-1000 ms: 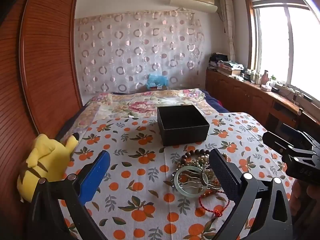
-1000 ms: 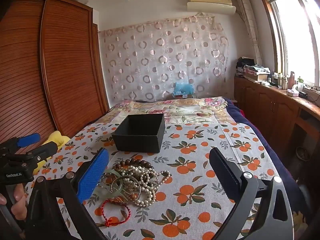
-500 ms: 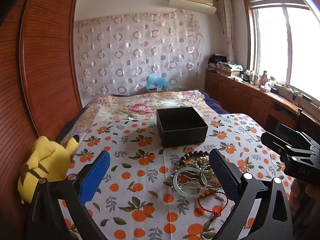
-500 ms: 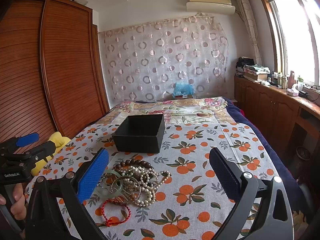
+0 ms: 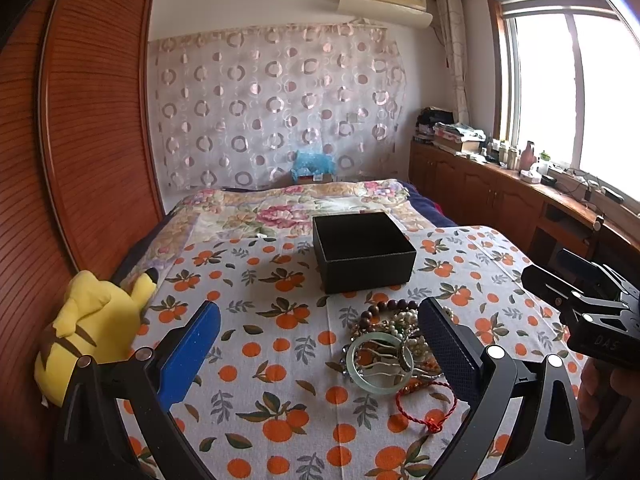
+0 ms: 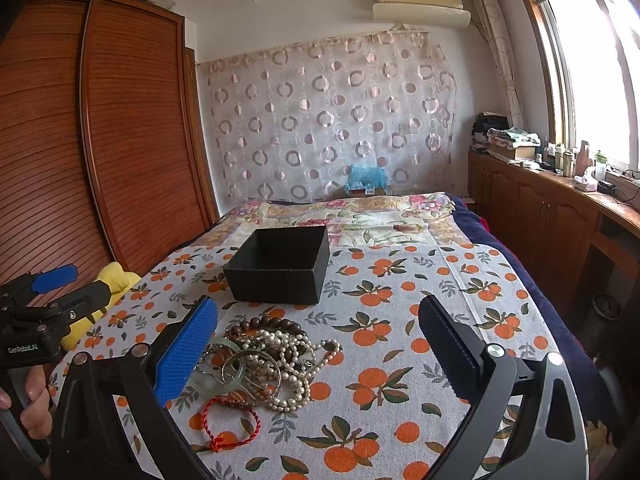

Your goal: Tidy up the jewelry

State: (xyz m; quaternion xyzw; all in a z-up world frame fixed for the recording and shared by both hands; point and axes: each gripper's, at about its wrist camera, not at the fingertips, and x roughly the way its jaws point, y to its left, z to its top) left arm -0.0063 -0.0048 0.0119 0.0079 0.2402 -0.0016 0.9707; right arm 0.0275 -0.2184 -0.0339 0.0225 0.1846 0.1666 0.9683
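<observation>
We are holding the left gripper and right gripper spread wide and empty above tangled jewelry, just before a black box

Daylight from the window falls on a wooden wardrobe, circle-patterned curtain and bed.

The left gripper has a matte black frame with round silver screw heads at its joints; one finger carries a bright blue textured pad, the other a dark navy ribbed pad. The right gripper is built alike, with the same blue and navy pads and silver screws. White lettering reading "GenRobot.AI" marks the left unit's black body, and bare skin shows on the left hand at its handle.
</observation>
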